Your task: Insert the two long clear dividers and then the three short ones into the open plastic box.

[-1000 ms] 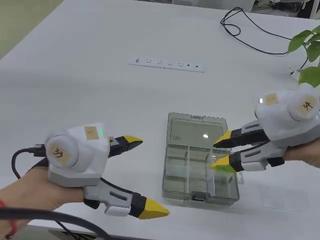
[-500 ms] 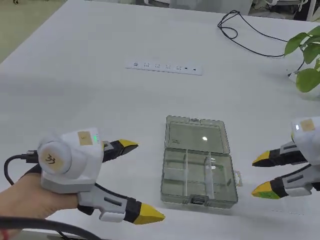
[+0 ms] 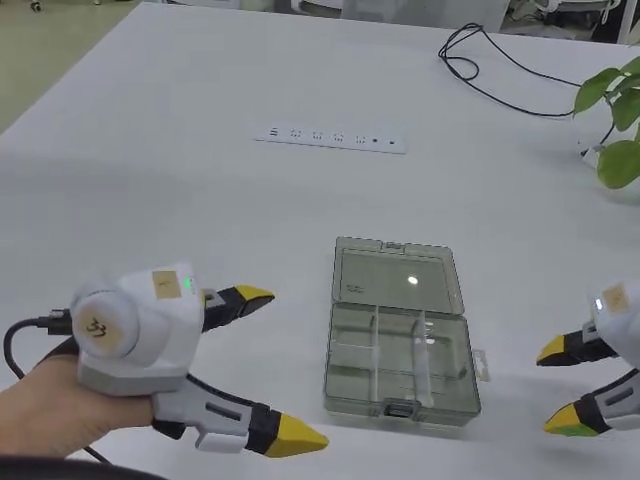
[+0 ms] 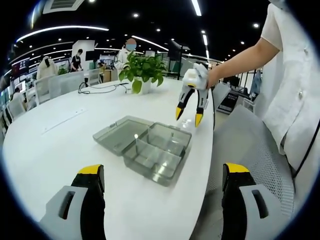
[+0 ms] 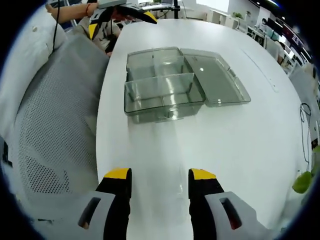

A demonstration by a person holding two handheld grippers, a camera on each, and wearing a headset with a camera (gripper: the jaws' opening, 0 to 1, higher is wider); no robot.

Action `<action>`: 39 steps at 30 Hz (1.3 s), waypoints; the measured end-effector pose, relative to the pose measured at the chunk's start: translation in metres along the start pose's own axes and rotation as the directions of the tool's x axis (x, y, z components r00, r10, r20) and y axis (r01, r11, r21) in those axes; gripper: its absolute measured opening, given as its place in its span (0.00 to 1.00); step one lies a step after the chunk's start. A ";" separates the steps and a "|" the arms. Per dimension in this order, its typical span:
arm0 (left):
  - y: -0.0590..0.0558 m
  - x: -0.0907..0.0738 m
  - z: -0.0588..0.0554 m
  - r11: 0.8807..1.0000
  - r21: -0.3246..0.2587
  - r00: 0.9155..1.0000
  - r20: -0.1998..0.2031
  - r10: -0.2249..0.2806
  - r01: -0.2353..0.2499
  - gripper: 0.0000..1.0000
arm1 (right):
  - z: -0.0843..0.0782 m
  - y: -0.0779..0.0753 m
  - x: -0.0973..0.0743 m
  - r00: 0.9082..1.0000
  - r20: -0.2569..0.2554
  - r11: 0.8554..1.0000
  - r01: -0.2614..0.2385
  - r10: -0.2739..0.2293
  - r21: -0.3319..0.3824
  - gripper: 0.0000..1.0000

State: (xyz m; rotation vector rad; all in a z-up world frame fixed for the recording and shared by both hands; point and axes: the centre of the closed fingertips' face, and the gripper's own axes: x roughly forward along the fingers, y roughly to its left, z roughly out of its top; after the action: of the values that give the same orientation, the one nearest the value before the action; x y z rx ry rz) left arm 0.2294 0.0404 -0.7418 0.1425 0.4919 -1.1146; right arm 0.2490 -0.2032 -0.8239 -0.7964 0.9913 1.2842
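On the white workbench [image 3: 150, 150], the open clear-grey plastic box [image 3: 402, 340] lies between two released grippers.
Its lid lies flat on the far side of the tray, and upright clear dividers [image 3: 420, 350] stand inside; how many is hard to tell. The left gripper [image 3: 275, 365] hovers near the box's left, its yellow-tipped jaws spread wide and empty. The right gripper [image 3: 562, 385] hangs apart on the box's right, jaws likewise parted around nothing. Farther back lie a long white power strip [image 3: 330, 138], a looped black cable [image 3: 490, 70] and a green leafy plant [image 3: 615, 120].

Glossy clear plastic box [image 3: 402, 345], matt white table [image 3: 180, 150]
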 end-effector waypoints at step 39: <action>0.003 -0.003 -0.003 1.000 -0.018 1.000 -0.001 0.006 -0.006 1.00 | -0.029 -0.003 0.019 0.986 -0.165 0.983 0.000 -0.030 -0.183 0.33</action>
State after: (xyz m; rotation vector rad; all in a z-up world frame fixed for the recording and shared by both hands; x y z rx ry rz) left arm 0.2303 0.0452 -0.7440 0.1292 0.5022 -1.1042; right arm 0.2475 -0.2225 -0.8525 -1.0648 1.0076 1.3245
